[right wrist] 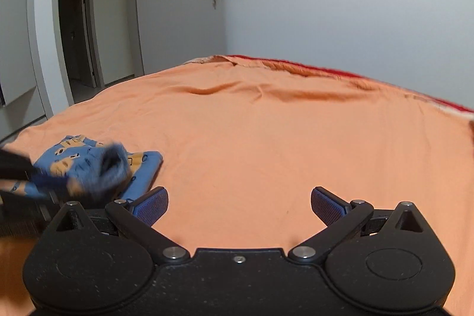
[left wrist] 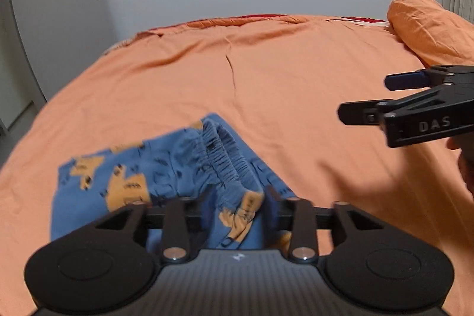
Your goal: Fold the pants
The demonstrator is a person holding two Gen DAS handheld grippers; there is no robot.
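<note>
The pants (left wrist: 166, 176) lie folded compactly on the bed (left wrist: 266, 73); folding looks nearly done. Left tool (left wrist: 237, 212) straddles the waistband, jaws apart; right tool (right wrist: 238, 206) gapes empty beside the pants.

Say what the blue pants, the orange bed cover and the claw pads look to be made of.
Pants: soft knit, probably cotton; matte, with a gathered elastic waistband and orange printed shapes.
Bed cover: thin woven fabric, perhaps cotton; matte, lying in shallow creases.
Right claw pads: blue, finely ribbed, probably rubber or soft plastic; the black arms look like hard matte plastic.
</note>
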